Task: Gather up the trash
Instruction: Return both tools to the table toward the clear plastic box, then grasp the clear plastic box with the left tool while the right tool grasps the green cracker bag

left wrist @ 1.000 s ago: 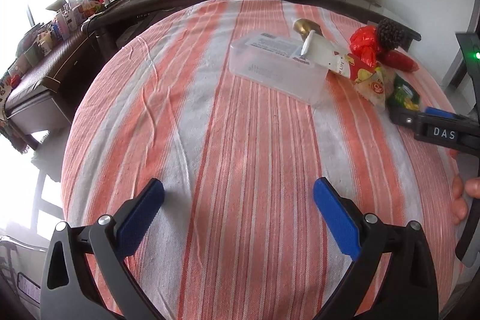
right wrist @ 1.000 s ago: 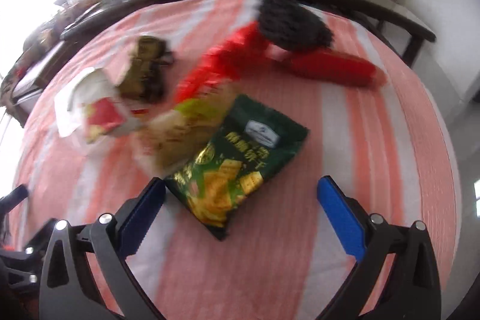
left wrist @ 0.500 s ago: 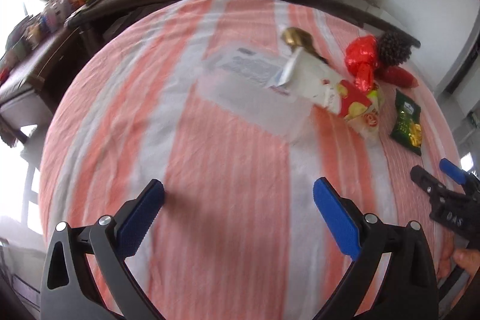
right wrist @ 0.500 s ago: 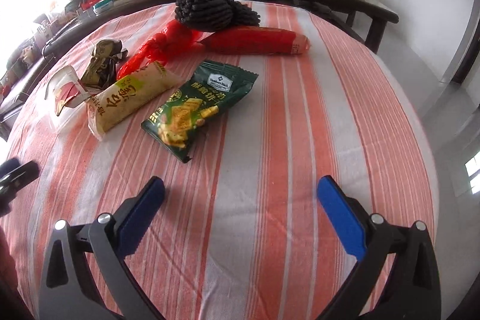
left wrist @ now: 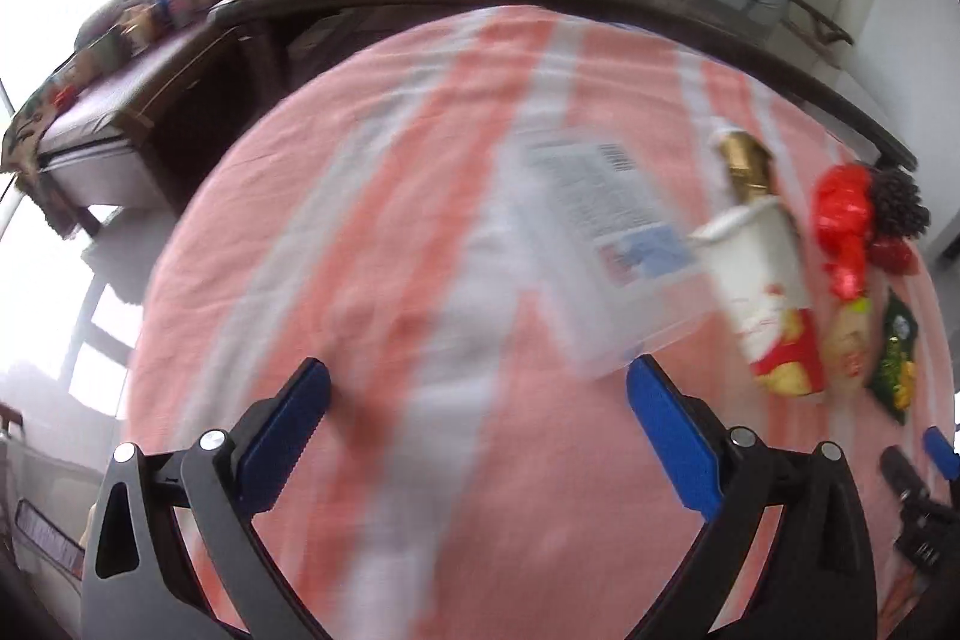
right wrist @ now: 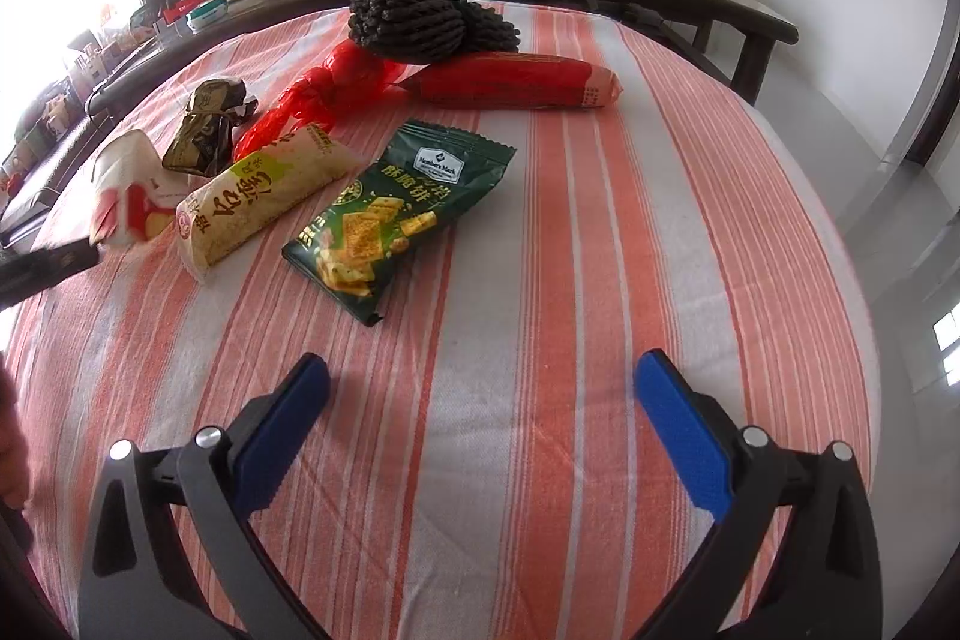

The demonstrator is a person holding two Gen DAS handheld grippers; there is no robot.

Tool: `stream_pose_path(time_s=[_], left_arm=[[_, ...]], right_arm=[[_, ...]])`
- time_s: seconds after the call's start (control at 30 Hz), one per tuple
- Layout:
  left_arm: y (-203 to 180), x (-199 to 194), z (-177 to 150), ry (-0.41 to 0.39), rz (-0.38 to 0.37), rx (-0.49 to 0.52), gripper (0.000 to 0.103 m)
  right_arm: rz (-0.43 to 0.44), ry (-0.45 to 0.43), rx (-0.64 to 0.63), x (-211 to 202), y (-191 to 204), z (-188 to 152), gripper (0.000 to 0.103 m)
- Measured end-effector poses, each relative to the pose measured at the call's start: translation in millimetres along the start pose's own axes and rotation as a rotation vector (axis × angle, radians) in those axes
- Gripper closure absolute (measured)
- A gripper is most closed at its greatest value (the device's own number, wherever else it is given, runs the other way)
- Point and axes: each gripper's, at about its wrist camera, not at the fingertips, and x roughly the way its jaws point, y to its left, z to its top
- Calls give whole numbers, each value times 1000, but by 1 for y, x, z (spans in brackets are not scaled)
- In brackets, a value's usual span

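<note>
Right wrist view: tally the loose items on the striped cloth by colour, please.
Red: 2, twisted red bag and long red pack
Green: 1, cracker packet
Beige: 1, snack pack
White: 1, paper cup
Gold-brown: 1, crumpled wrapper
Black: 1, knobbly bundle
Total: 7

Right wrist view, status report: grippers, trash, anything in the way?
Left gripper and right gripper open, empty. Green snack bag nearest the right jaws, flat on the striped cloth. Nothing between.

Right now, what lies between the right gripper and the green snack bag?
Only bare striped tablecloth. In the right wrist view, nothing sits between the open right gripper and the green snack bag.
</note>
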Motion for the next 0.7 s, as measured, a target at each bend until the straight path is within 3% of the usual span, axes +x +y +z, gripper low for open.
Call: stream_pose_path(time_s=[0.1,0.27,0.37,0.43,0.53,0.63,0.7], left_arm=[[20,-3,0,-5,21,2,5],[16,-22,17,-56,-209,-29,5],[1,-28,45,-91,-257,-49,5],[-14,-16,66,-62,-231,-41,5],[-31,23,89,63,-161,-33,5],[-43,45,91,130,-98,22,5],[-41,46,86,129,-86,66,5]], right_arm=[[1,0,0,0,-1,1,5],[1,0,1,0,-1,1,5],[1,0,1,0,-1,1,5],[1,0,1,0,-1,1,5],[2,0,1,0,-1,1,5],[2,0,1,0,-1,1,5],[2,0,1,0,-1,1,5]])
